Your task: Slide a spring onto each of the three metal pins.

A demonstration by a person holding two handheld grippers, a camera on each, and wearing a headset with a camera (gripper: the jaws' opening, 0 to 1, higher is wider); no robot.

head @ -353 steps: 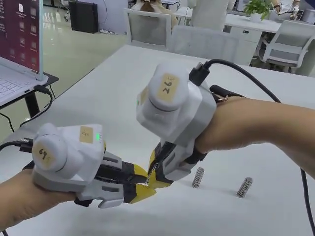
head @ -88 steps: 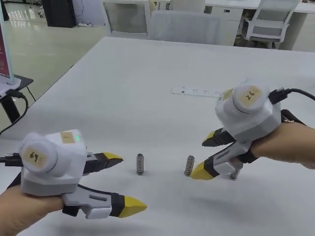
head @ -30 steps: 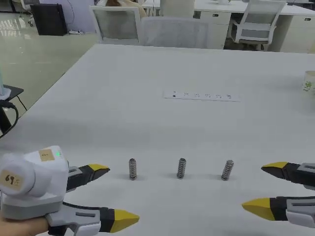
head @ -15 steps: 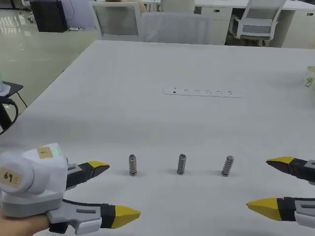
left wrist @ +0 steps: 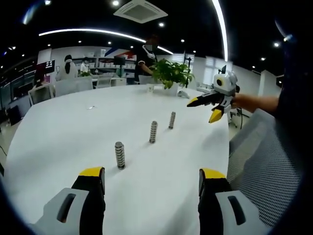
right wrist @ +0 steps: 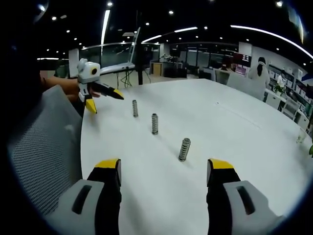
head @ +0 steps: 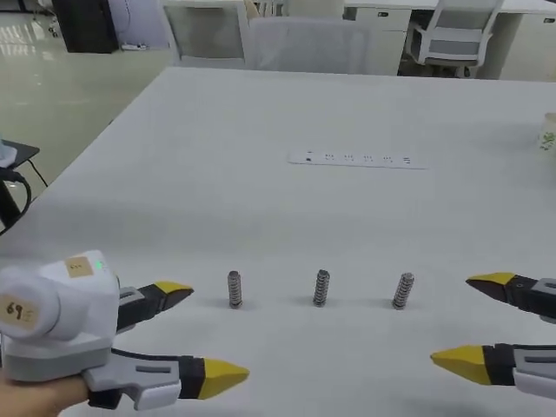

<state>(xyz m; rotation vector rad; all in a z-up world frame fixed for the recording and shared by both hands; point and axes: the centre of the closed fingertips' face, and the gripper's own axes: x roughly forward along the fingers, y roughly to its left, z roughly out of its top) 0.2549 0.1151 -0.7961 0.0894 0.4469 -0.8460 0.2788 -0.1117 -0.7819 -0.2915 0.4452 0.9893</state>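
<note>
Three springs stand upright in a row on the near part of the white table point(head: 261, 174): left spring point(head: 234, 290), middle spring point(head: 321, 287), right spring point(head: 404, 291), each apart from the next. The left gripper point(head: 204, 332) hovers just left of the row, jaws spread wide, holding nothing. The right gripper point(head: 467, 319) hovers just right of it, equally wide and empty. A power strip point(head: 358, 160) lies farther back.

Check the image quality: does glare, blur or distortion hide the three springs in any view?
Head view: even soft light, the springs sharp, no glare on the table. Left gripper view: fisheye bends the table edge, ceiling lights streak, springs readable. Right gripper view: same curvature, nearest spring crisp, far ones smaller but clear.
</note>
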